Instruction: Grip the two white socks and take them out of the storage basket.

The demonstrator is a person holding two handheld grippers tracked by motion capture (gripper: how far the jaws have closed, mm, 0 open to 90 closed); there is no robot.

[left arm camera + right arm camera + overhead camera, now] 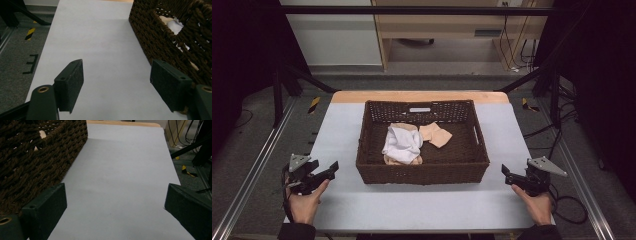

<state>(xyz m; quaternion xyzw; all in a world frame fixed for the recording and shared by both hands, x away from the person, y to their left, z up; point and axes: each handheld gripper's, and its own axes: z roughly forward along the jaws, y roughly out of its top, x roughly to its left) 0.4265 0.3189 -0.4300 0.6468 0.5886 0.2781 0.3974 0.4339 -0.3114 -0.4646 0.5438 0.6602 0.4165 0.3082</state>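
Note:
A dark brown woven basket (pixel 422 171) stands in the middle of the pale table (pixel 422 205). Inside it lie a crumpled white cloth (pixel 402 142) and folded beige cloths (pixel 436 134). My left gripper (pixel 333 167) rests low at the table's left front, left of the basket, open with nothing between its jaws. The basket's wall (pixel 165 42) fills the right of the left gripper view, with white cloth showing through a handle gap. My right gripper (pixel 505 172) sits at the right front, open and empty, with the basket's wall (pixel 37 162) to its left.
Metal frame rails run along both sides of the table. The floor beyond holds cables (pixel 517 45) and yellow-black tape marks (pixel 314 104). A wooden strip (pixel 419 96) edges the table's far side. Bare table lies in front of the basket and on both sides.

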